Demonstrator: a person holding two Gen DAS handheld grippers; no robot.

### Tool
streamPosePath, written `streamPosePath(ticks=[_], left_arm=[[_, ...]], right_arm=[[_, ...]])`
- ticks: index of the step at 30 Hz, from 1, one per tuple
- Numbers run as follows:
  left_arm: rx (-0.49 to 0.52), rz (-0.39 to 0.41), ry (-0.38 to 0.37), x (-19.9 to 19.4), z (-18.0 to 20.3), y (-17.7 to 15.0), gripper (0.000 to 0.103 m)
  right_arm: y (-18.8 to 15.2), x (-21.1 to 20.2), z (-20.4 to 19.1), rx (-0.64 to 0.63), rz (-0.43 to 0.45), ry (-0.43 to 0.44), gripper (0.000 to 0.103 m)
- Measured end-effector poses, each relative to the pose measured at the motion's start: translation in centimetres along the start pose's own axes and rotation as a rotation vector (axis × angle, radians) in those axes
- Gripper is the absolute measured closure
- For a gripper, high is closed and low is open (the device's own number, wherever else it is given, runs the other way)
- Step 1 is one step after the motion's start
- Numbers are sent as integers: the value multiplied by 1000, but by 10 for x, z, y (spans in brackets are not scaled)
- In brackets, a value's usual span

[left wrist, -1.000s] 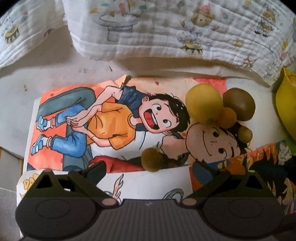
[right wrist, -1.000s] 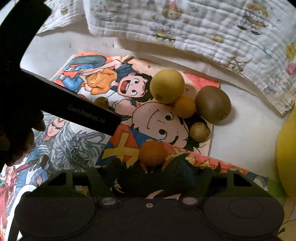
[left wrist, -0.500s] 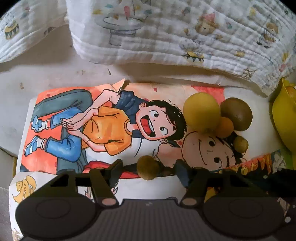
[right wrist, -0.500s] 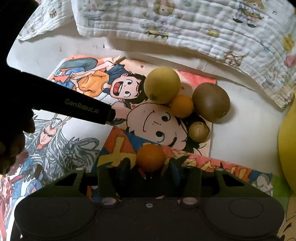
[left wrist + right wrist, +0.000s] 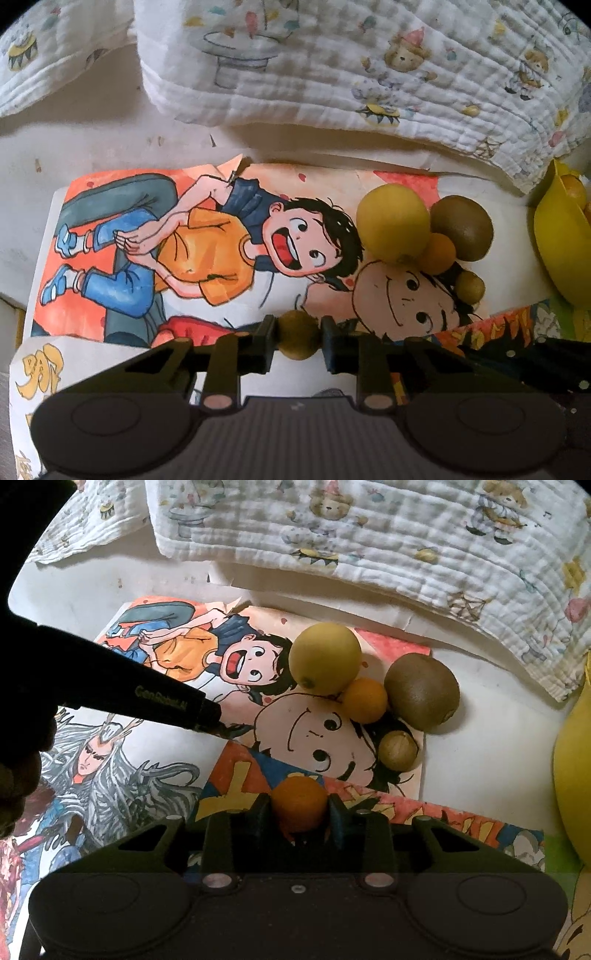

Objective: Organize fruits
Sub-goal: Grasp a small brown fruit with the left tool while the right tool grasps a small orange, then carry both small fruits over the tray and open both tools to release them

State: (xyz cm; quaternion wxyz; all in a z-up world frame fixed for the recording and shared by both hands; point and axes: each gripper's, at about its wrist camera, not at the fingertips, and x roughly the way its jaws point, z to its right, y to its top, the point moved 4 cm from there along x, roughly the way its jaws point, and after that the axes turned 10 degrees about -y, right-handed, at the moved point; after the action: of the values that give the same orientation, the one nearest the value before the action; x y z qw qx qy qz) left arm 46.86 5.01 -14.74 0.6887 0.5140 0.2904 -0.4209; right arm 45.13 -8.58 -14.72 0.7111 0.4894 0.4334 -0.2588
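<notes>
Left hand-held gripper (image 5: 298, 338) clamped on small brownish fruit (image 5: 297, 333); right hand-held gripper (image 5: 299, 812) closing onto orange fruit (image 5: 299, 803)

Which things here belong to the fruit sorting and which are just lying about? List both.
Part of the job:
- left tongs shut on small brown fruit
- right tongs closing on small orange
- kiwi
- yellow bowl

Lying about:
- cartoon drawings
- quilted cloth

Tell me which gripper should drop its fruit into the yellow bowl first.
Right, probably. The right gripper is closing on the small orange fruit, and the yellow bowl sits on its side of the scene.
</notes>
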Motion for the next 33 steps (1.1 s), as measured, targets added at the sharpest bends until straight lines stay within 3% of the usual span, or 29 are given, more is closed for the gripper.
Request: streamPosePath(ticks=[9,21,33], left_arm=[[-40,-19,-50,-18,5,-18,75],[-79,15,-77,-67,0,-48,75],[-66,11,-98,-112,10,-103,75]], right_arm=[[-8,-24,-3,-10,20,-6,68],[-27,-78,-20,-38,89,-3,68],[-75,-146,-53,-105,178,12,68]])
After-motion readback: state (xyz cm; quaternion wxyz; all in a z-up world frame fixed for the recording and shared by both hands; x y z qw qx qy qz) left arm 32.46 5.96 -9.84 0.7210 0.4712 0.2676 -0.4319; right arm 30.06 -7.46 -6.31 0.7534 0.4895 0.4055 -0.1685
